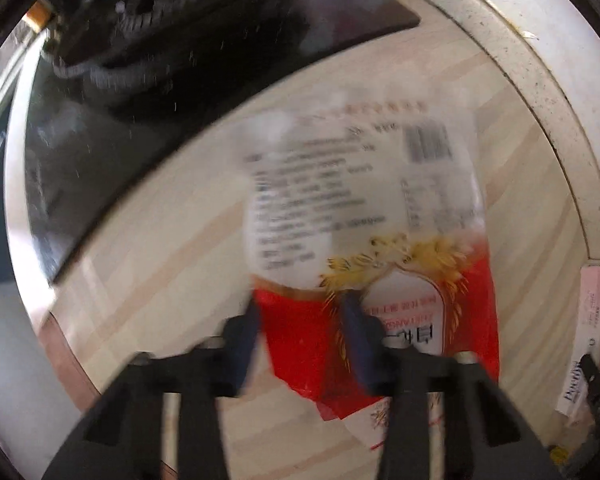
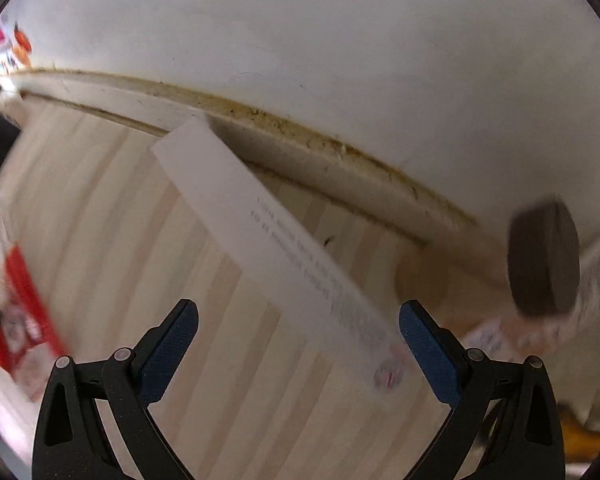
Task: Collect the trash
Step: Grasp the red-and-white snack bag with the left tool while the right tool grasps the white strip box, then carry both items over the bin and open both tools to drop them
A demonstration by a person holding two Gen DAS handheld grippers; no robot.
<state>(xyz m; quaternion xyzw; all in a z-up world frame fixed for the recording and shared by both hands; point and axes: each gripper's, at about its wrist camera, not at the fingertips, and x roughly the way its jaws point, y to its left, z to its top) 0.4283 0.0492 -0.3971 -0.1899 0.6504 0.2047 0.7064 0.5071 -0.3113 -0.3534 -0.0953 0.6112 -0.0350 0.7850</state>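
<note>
Collecting trash at this instant means securing two pieces of litter on a pale, striped wood-laminate floor. In the left wrist view, the left gripper points down over a flat, crinkly clear-and-red plastic food wrapper printed with blurred text, a barcode and golden wheat ears; its blue-padded fingers stand narrowly apart across the red lower edge at about 6 o'clock, and motion blur hides whether the pads already pinch the film. A good grasp here probably takes a fold of the thin film between the pads rather than scraping the floor, since such slick plastic likely slides or tears. At 11 o'clock lies a glossy black panel, and a scuffed white baseboard curves from 1 to 4 o'clock. In the right wrist view, the right gripper hangs with jaws wide apart, holding nothing; a long, narrow white paper strip with fine print runs from 11 o'clock toward 5 o'clock, its lower end lying between the textured blue pads, nearer the right one. Centring the jaws across the strip's width before closing seems advisable, because thin paper lies flat and offers little edge. A dark brown, round disc-shaped object sits at 3 o'clock by the wall.
</note>
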